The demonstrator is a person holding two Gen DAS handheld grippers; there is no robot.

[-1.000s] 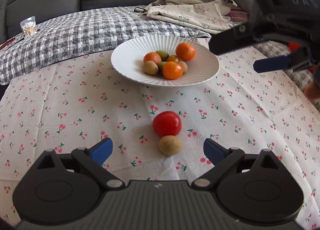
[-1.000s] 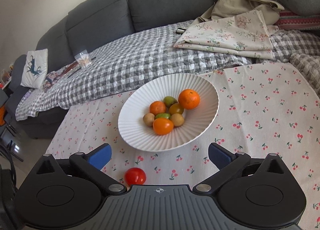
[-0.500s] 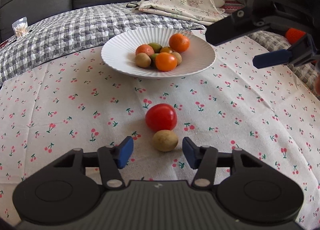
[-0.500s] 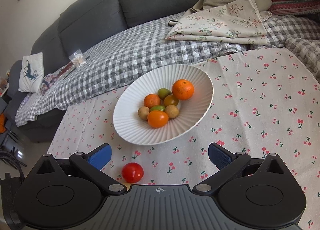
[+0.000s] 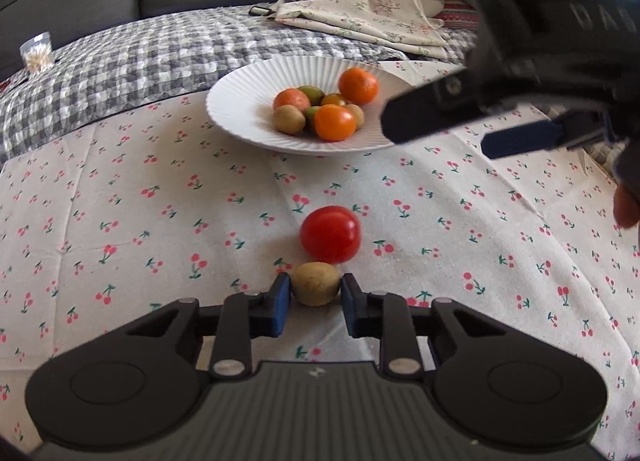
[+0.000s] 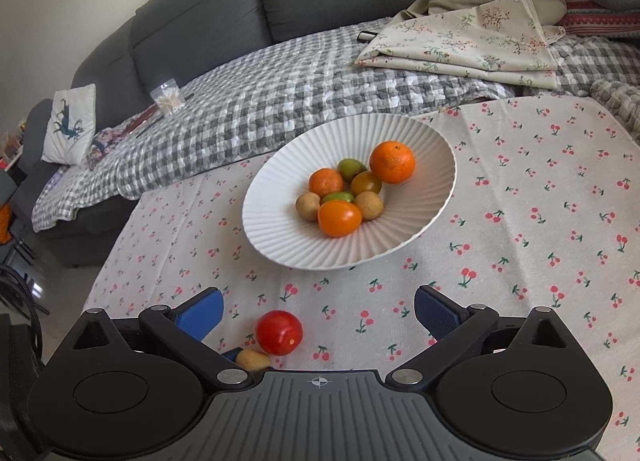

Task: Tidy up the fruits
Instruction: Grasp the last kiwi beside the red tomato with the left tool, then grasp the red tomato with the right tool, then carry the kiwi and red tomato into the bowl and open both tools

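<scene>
Kiwi (image 5: 315, 283) sits on the table (image 5: 120, 221), clamped by the left hand-held gripper (image 5: 313, 303); right hand-held gripper (image 6: 318, 311) hangs wide, empty. Step: pickup. Next: lift clear of tomato (image 5: 330, 234), carry to plate (image 5: 240, 117).

- My left tongs (image 5: 312, 297) sit low on the worktop (image 5: 160, 221), closed around a small brown oval kiwi-like fruit (image 5: 316, 283).
- A round red tomato (image 5: 330, 234) lies just behind that fruit, touching it.
- Farther back stands a white ribbed plate (image 5: 240, 109), fruit heaped in it.
- My right tongs (image 6: 318, 309) hang to the right, spread wide.
- A grey checked quilt (image 5: 140, 57) lies behind the plate.
</scene>
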